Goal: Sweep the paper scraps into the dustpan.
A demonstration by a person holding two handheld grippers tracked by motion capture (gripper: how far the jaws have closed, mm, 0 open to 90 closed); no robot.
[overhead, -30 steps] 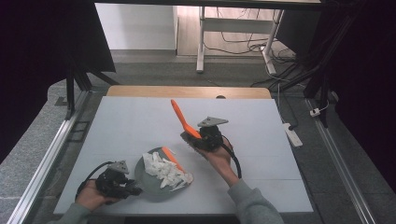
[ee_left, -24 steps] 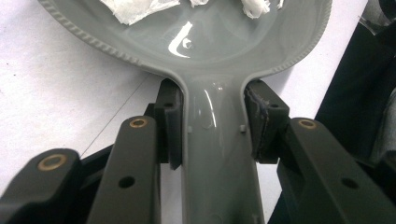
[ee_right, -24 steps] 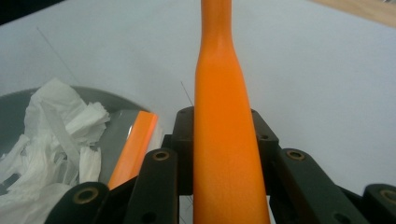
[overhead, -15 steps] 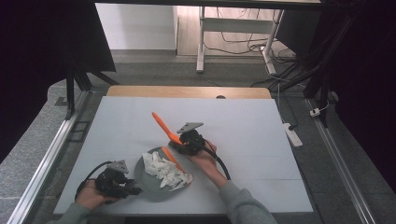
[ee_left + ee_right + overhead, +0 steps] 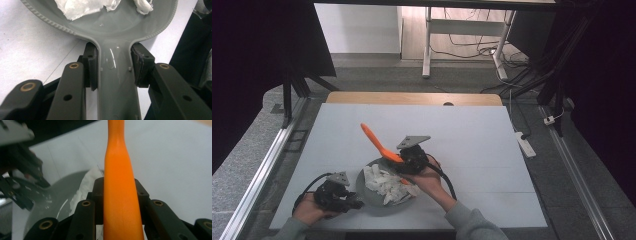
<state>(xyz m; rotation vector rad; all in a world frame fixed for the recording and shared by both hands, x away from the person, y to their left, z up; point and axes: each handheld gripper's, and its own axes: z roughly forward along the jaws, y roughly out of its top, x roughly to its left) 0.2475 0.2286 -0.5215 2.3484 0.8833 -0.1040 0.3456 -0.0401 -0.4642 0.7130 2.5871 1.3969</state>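
Grey pan gripped by its handle, orange spatula held over it.

High view: in the lower centre of the frame the grey pan (image 5: pixel 374 200) sat on the white table (image 5: pixel 472 135) with white crumpled stuff (image 5: pixel 384 182) in it; the left gripper (image 5: pixel 346 200) lay at its lower left, and the right gripper (image 5: pixel 404 165) at its upper right rim held the orange spatula (image 5: pixel 377 142), which slanted toward the upper left.
Left gripper view: both jaws pressed the sides of the pan's handle (image 5: pixel 116 82) at centre, closed on it; the pan's bowl spanned the top.
Right gripper view: the jaws were clamped on the spatula's handle (image 5: pixel 121 202), which rose up the middle; the pan (image 5: pixel 50 195) lay lower left.
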